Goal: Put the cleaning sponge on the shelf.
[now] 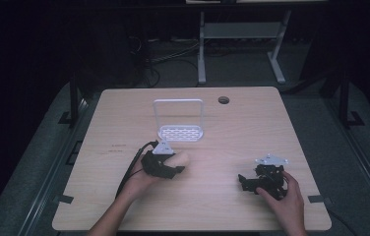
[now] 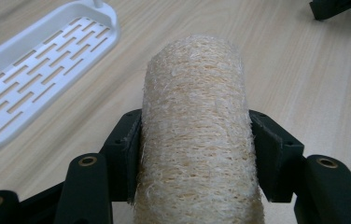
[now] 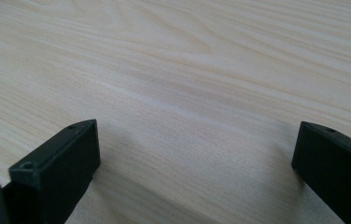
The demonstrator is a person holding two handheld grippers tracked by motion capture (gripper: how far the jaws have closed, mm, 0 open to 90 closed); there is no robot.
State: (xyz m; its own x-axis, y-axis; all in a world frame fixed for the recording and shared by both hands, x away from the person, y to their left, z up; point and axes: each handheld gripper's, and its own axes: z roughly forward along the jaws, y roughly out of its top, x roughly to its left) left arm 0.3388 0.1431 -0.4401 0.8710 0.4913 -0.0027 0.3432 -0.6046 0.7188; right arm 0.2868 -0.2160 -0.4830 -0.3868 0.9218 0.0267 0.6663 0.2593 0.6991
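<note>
The left gripper (image 2: 194, 154) pinches the loofah roll (image 2: 196, 116), picked up; probably the white rack (image 1: 180, 132) (just beside) comes next; right gripper (image 3: 194, 163) spread, idle

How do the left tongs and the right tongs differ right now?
The left tongs are shut on the loofah sponge; the right tongs stand wide open with nothing between them. The left sits near the white rack, the right farther away. Both are black and over the table.
</note>
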